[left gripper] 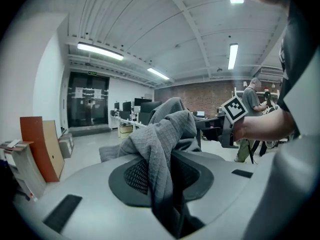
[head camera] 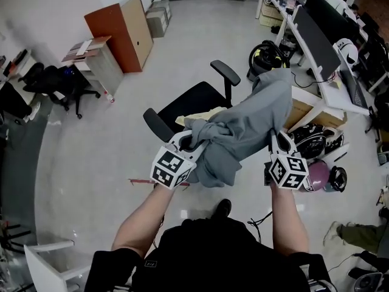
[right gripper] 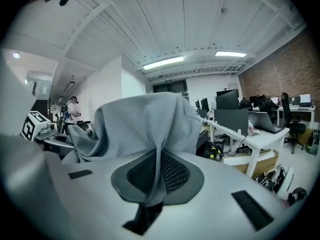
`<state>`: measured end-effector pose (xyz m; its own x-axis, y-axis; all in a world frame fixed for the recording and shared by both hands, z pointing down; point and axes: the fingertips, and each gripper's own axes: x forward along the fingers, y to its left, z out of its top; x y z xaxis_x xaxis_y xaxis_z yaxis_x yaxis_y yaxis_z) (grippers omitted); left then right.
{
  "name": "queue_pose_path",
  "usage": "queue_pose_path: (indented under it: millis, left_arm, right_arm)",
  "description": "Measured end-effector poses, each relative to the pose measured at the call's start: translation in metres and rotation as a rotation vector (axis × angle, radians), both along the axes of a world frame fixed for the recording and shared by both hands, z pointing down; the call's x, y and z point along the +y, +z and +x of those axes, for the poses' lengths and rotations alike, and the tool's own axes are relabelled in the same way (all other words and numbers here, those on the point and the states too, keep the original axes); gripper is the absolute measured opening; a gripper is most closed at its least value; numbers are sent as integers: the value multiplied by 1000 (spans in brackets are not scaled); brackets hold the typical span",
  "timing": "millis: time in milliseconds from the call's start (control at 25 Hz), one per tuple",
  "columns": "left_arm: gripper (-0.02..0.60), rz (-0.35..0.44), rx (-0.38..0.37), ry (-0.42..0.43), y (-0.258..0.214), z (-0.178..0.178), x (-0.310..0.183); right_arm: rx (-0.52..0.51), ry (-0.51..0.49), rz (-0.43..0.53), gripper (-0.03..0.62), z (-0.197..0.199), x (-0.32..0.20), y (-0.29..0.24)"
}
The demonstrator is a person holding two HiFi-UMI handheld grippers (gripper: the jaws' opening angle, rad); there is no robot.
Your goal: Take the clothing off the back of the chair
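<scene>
- Both tongs, left gripper [head camera: 189, 141] and right gripper [head camera: 275, 140], clench the grey garment [head camera: 255, 117].
- It seems lifted but hangs over the office chair [head camera: 193, 100]; carrying it clear remains.

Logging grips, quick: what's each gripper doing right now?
Left gripper: shut on the grey garment.
Right gripper: shut on the same garment.

Head view steeply down, gripper views close along jaws, all sharing clothing [head camera: 243, 126]

Glossy pale floor [head camera: 91, 163]; orange cabinet [head camera: 112, 29] at left; white desks [head camera: 340, 96] bearing monitors [head camera: 316, 38]; strip lights [left gripper: 97, 51] overhead.
</scene>
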<state>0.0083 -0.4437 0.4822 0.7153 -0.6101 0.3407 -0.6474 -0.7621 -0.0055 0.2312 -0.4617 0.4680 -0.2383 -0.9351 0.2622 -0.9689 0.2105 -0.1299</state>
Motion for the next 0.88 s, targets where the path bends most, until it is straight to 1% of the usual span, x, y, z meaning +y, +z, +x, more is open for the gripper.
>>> queue_pose_path:
  millis: [40,240,360,520,720,880]
  left_arm:
    - [87,-2,10,-6,-2,-2,2]
    - [86,22,44,-9,-12,-17,22]
    - [83,41,60,-10,-18,-33,39]
    - [81,45,85,-22,-22,-60,64]
    - [80,68,110,-22,-28,-93,100]
    - [80,64,125,-31,-28,-118,123]
  right_arm:
    - [-2,-7,11,26,-4,6,-5]
    - [13,-31,71,23,-24,45,-31]
    - [17,-52,98,21,-44,75,-43]
    - [6,-82,111,21,-79,116,-50]
    - [5,-128,121,21,-127,167,-53]
    - [10,-149,121,21,-152,200,-53]
